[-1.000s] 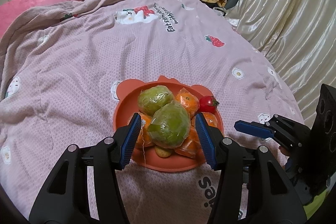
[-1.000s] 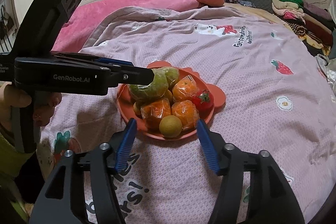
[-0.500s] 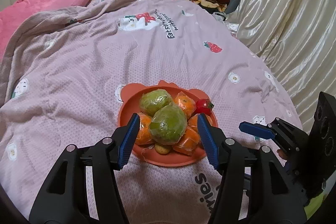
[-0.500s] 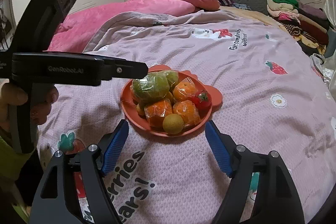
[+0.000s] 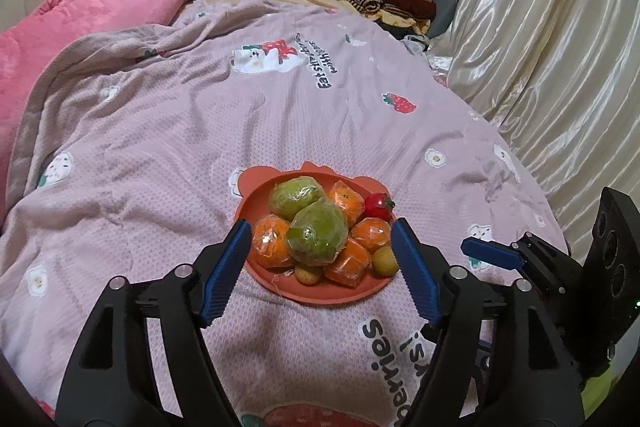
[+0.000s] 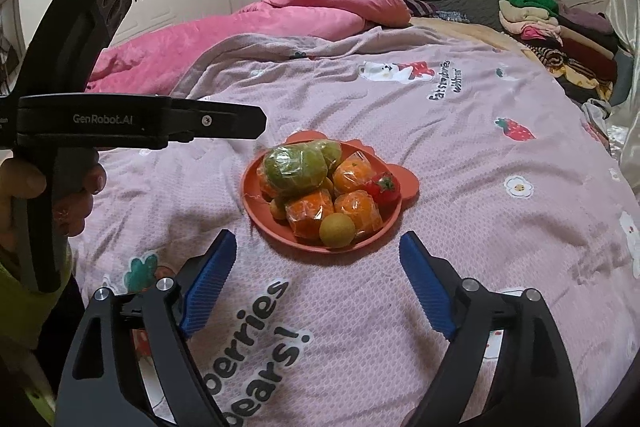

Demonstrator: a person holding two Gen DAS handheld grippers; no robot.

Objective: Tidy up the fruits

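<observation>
Evidently the placing step is finished: all fruit is piled on the orange plate (image 5: 280, 285), which rests on the bed's pink blanket (image 5: 160, 131). The left gripper (image 5: 322, 269) is held just short of the plate, jaws opening, nothing clamped between them; the fruit seen between the pads lies beyond. The right gripper (image 6: 318, 287) is held nearer the bed's edge, jaws opening too, nothing between them but blanket. No loose fruit is seen on the bed, so the next move is judged to be a withdrawal or a tidy-up nudge. Counted: 2 wrapped green fruits (image 5: 318, 233), 4 wrapped oranges (image 6: 356, 207) (possibly a 5th is hidden under the pile), 1 red tomato (image 6: 384, 189), 2 small yellow-brown fruits (image 6: 337, 229), 1 plate.
</observation>
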